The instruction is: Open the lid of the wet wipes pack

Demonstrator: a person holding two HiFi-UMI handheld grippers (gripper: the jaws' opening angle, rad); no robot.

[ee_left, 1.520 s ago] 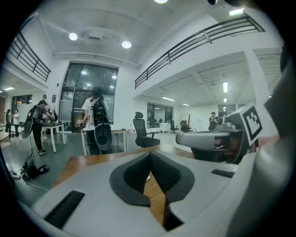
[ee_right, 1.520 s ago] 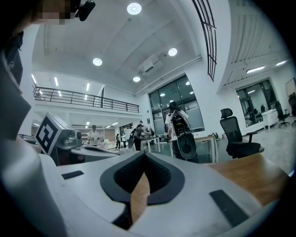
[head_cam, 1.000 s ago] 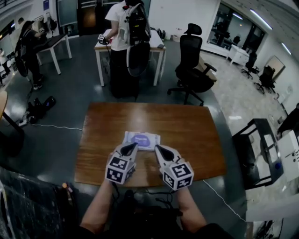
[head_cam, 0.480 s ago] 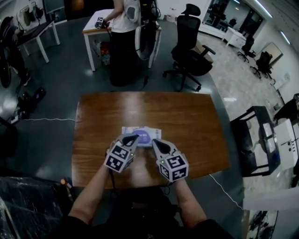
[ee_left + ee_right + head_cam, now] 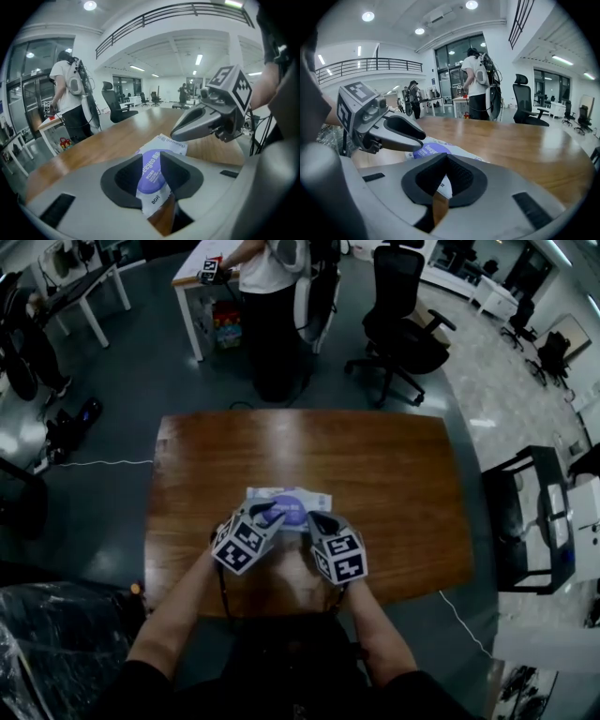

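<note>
both have sunk to the wet wipes pack (image 5: 307,497): left tool (image 5: 269,514) has just been opening, jaws apart at the lid (image 5: 291,513), ready to lift; right tool (image 5: 315,519) closed.

A varnished wooden table (image 5: 394,484), its top smooth and glossy, mirrors the ceiling lights. The wet wipes pack (image 5: 302,498) lying on it is soft white plastic film with a smooth purple lid (image 5: 151,171). The right gripper (image 5: 446,159) has a matt grey plastic shell and black, finely ribbed, rubbery-looking pads (image 5: 459,176). The dark floor (image 5: 112,427) is polished and reflective. The office chair (image 5: 403,324) looks matt black.
</note>
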